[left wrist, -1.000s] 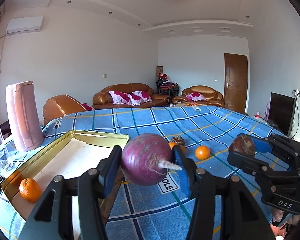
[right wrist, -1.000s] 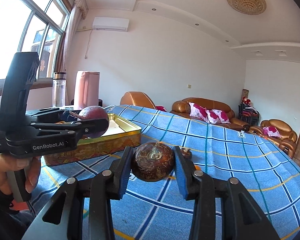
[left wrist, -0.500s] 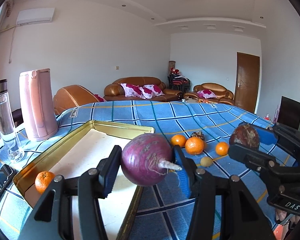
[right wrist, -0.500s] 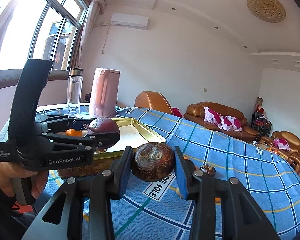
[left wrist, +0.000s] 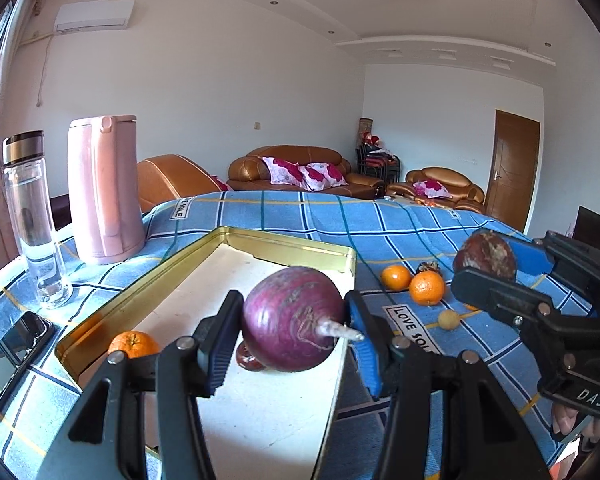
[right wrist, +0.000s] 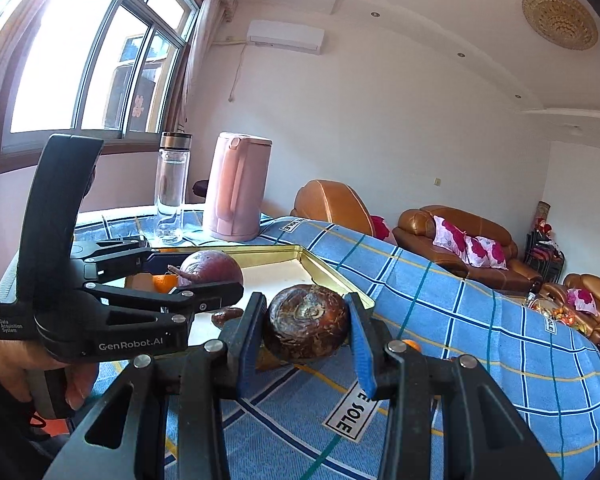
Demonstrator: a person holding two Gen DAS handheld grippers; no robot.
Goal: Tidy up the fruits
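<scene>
Purple fruit (left wrist: 292,318) sat mid-frame, clamped in left gripper (left wrist: 290,330), held over gold tray (left wrist: 148,284) (white inside). Brown fruit (right wrist: 308,322) mid-frame, clamped in right gripper (right wrist: 306,330), above blue checked cloth (right wrist: 480,320). Orange (left wrist: 133,344) lay in tray's lower-left corner; pink kettle (left wrist: 102,188) upper left.

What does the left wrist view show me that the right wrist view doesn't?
Left only: a phone beside the tray, two oranges and a small yellow fruit loose on the cloth, the door. Right only: the window. Both: the gold tray, pink kettle, bottle, left tongs on the purple fruit, right tongs on the brown fruit.
</scene>
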